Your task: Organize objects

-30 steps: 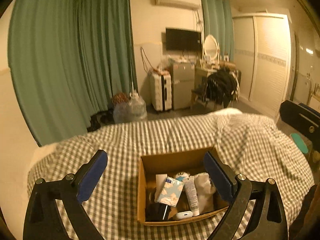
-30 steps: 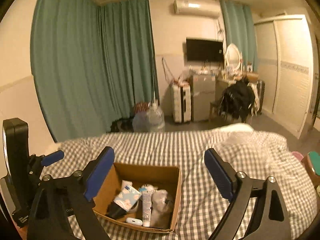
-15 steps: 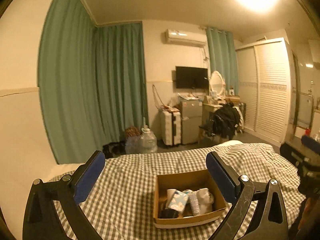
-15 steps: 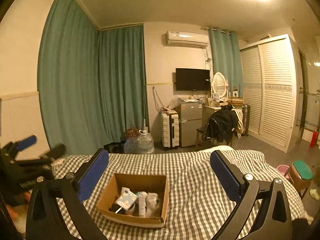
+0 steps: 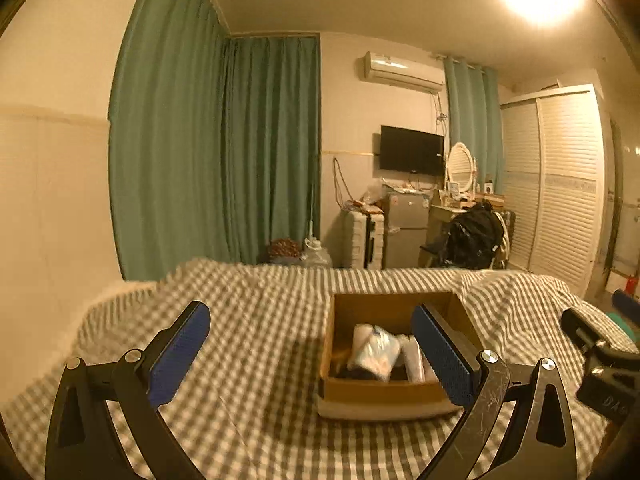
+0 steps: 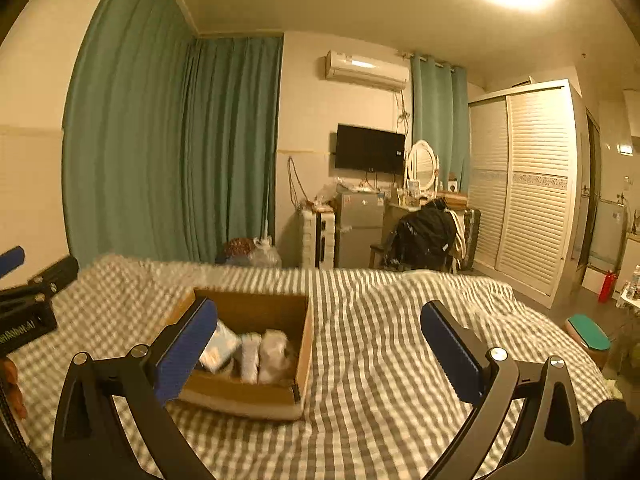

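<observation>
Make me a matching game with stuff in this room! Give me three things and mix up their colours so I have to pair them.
Things:
1. cardboard box
2. curtain
3. TV

Colours:
A. black
B. brown
C. green

Pairs: 1-B, 2-C, 3-A. The box sits on the checked bedcover, between the open left gripper and the open right gripper.

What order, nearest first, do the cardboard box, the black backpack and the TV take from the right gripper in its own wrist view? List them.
1. Cardboard box: on the checked bed, just behind the left finger of the right gripper, whose fingers stand open.
2. Black backpack: beyond the bed's far edge, right of centre.
3. TV: on the far wall, above the backpack.
</observation>
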Motion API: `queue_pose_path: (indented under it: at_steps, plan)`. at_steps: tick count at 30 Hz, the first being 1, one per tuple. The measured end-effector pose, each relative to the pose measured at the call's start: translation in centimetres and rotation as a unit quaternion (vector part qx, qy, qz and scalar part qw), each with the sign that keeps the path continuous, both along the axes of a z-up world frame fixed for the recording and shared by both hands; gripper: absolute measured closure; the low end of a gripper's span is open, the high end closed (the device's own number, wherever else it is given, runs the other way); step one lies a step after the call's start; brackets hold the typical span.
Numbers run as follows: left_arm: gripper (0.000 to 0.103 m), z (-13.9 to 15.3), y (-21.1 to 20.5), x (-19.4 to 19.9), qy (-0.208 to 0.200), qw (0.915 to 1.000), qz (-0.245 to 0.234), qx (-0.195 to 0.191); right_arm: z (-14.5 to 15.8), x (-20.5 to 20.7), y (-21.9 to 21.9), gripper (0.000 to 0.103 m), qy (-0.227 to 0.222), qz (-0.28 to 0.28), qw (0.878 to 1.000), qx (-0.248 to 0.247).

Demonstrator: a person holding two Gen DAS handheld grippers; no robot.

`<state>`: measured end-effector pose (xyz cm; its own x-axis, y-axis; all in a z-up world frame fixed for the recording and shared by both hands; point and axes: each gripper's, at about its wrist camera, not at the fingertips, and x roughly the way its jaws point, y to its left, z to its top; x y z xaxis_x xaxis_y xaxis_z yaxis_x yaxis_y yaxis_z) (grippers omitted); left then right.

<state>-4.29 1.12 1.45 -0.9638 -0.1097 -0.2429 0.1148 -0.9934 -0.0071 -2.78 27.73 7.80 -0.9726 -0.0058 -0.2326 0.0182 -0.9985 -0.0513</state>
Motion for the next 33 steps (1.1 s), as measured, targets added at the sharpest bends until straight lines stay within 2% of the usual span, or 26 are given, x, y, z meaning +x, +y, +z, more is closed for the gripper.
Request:
queue_pose_path:
  at_steps: [4, 8, 12, 33]
  plan:
    - [0.0, -2.7, 0.4, -0.4, -0.031, 0.9994, 0.004, -0.013, -3.9, -0.5, -0.5, 0.001, -0.029, -0.003, 1.0, 0.005]
    - [0.0, -3.5, 0.9, -0.7, -0.04, 0.9987, 0.008, -0.032, -5.3, -1.3, -0.6, 0.001, -0.051, -0.005, 0.999, 0.003]
    - [0.0, -3.6, 0.6, -1.0, -0.049, 0.9985, 0.009, -0.022, -5.5, -1.2, -0.6, 0.001, -0.049, -0.008, 0.999, 0.006]
    - [0.0, -4.1, 0.9, -1.3, -0.059, 0.9975, 0.011, -0.039, -6.0, -1.6, -1.6, 0.001, -0.057, -0.008, 0.998, 0.022]
